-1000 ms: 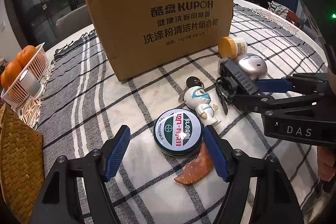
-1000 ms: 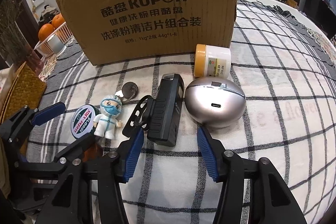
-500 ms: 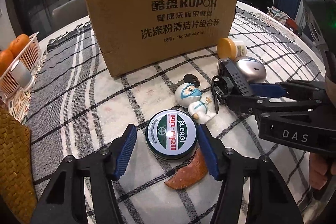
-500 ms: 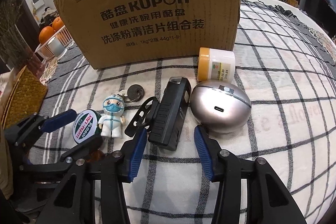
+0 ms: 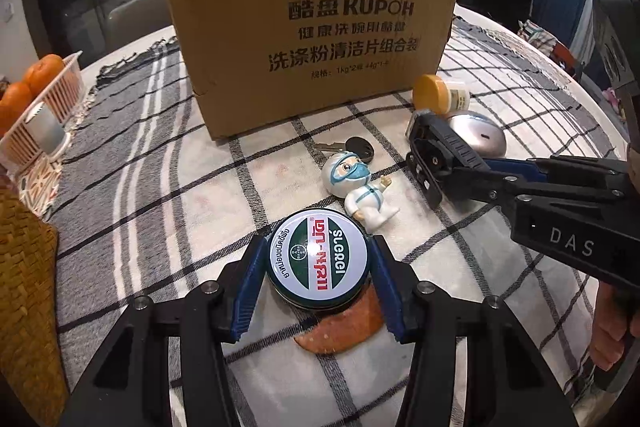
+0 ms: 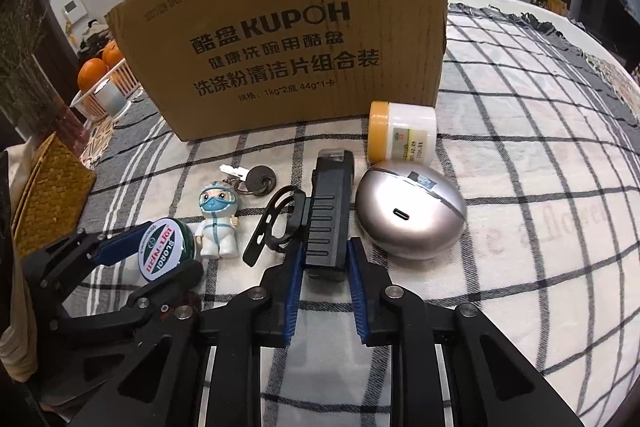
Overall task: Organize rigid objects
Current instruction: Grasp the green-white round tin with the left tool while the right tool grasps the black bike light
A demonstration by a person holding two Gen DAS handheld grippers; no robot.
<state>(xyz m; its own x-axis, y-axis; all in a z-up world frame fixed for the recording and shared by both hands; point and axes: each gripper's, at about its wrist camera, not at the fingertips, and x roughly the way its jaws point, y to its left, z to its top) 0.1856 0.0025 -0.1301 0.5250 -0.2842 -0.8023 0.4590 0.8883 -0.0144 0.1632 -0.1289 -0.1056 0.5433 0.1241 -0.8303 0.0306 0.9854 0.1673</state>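
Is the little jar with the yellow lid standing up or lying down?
Lying down. The jar rests on its side on the checked cloth, with its yellow lid facing sideways, not up, in front of the cardboard box.

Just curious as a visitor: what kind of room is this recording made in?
Most likely a home dining or living area: a table under a checked tablecloth, a basket of oranges at its edge, and a chair behind the cardboard box.

- The left gripper (image 5: 316, 287) has been closing; its blue pads now sit against both sides of the round tin (image 5: 317, 264).
- The right gripper (image 6: 323, 281) has closed onto the near end of the black bike light (image 6: 328, 215).
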